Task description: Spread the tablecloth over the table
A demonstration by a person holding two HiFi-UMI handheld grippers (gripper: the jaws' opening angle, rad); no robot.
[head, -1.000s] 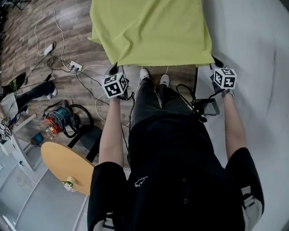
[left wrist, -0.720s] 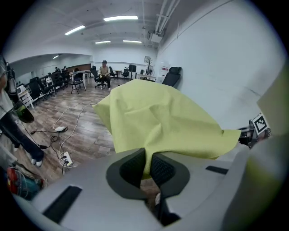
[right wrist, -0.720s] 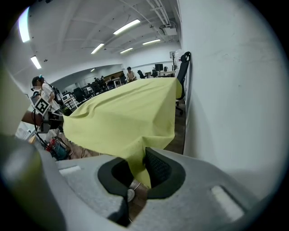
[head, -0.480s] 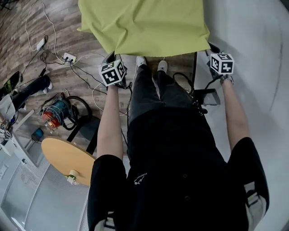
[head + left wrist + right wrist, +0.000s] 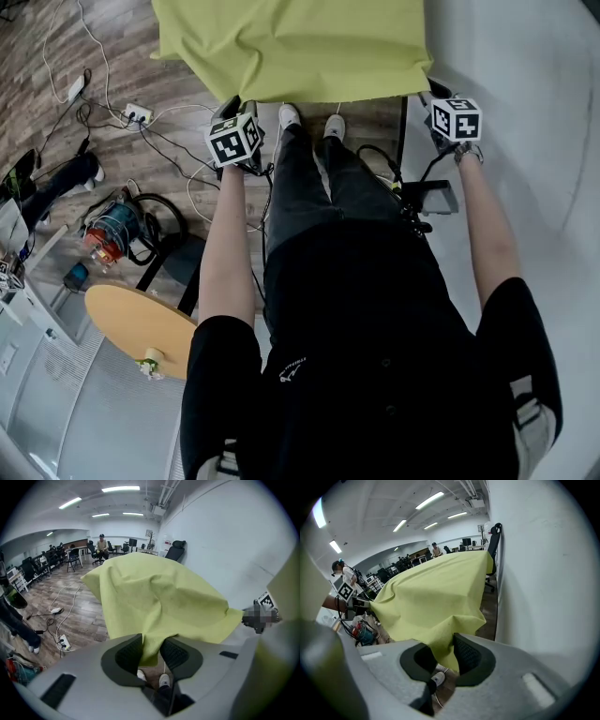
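The yellow-green fabric tablecloth [image 5: 300, 47] is lying draped over the worktop hidden beneath it, its near hem running crosswise just ahead of both grippers. The left gripper [image 5: 151, 651] and right gripper [image 5: 443, 656] are equally near, their jaws just opening partway, a hem corner hanging loosely between each pair.

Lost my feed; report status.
Jaws of left gripper and right gripper just opening, tablecloth corners between them. Draped, near edge hanging. Floor cables at left, clear of it.
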